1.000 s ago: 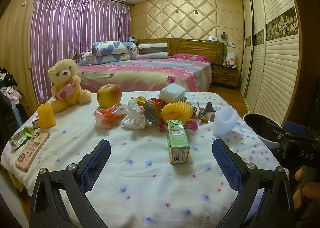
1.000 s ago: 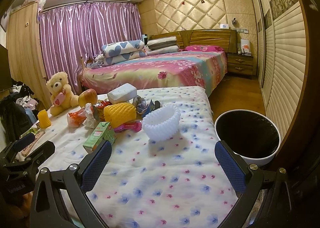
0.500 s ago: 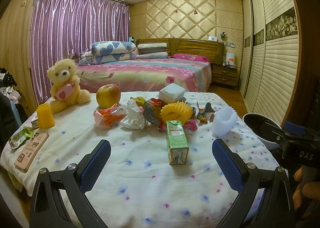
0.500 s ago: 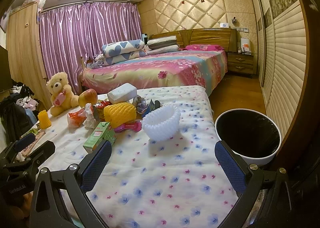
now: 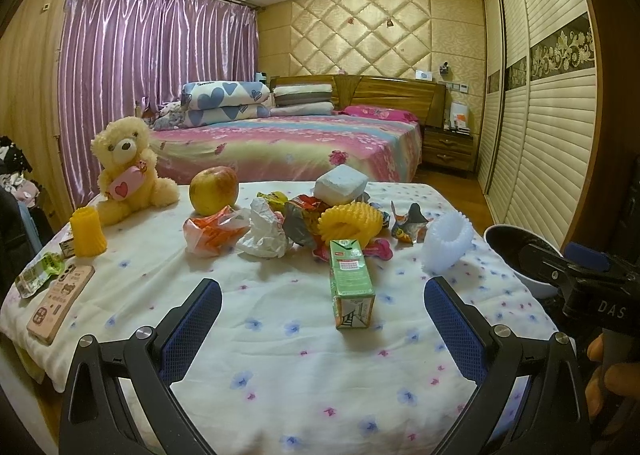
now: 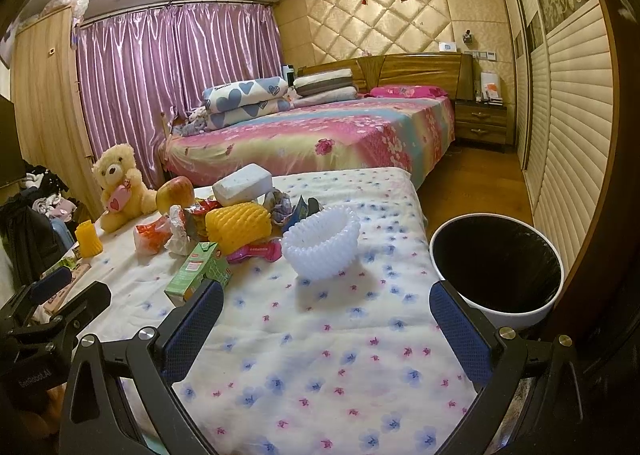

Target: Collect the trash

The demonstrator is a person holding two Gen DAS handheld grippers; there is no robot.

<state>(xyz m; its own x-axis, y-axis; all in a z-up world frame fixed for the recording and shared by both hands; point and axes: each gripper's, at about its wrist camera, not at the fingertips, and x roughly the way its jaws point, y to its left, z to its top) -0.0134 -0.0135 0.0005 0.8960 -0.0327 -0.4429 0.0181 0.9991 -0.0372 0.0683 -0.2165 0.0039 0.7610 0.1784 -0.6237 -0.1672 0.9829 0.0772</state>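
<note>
Left hand-held gripper [image 5: 322, 319]: jaws spread wide, nothing between them, hovering over the near part of the desk [image 5: 280, 387], which is covered in a flowered cloth. Right hand-held gripper [image 6: 326, 321]: also spread and empty, near edge of the same desk, aimed between the litter and the bin.

Trash sits mid-desk. Nearest is a green juice carton [image 5: 352, 287], lying with its end toward the left camera, just ahead of the left jaws. Behind it is a heap: yellow foam fruit net [image 5: 348, 221], crumpled white wrapper [image 5: 264, 233], orange plastic bag [image 5: 212, 233], pink wrapper [image 5: 378, 249], foil snack wrappers [image 5: 408, 223], and a white foam block [image 5: 340, 185] resting on top. A white foam fruit net [image 6: 322, 243] stands apart on the right, closest to the trash bin [image 6: 496, 267], which stands on the floor off the desk's right edge, lined in black and open.

Not trash, by my reading: apple [image 5: 214, 191], teddy bear [image 5: 128, 167], phone [image 5: 60, 299] at the left edge. A second yellow net [image 5: 88, 233] at the left is ambiguous.

Risks, as judgement:
- Foam nets are soft and springy; a shallow pinch may let one slip out over the floor short of the bin.
- The carton may hold dregs; squeezing it hard could wet the cloth.
- Pulling from the heap may topple the foam block or roll the apple.
- Jaws dragging low could bunch the cloth and shift everything on it.
</note>
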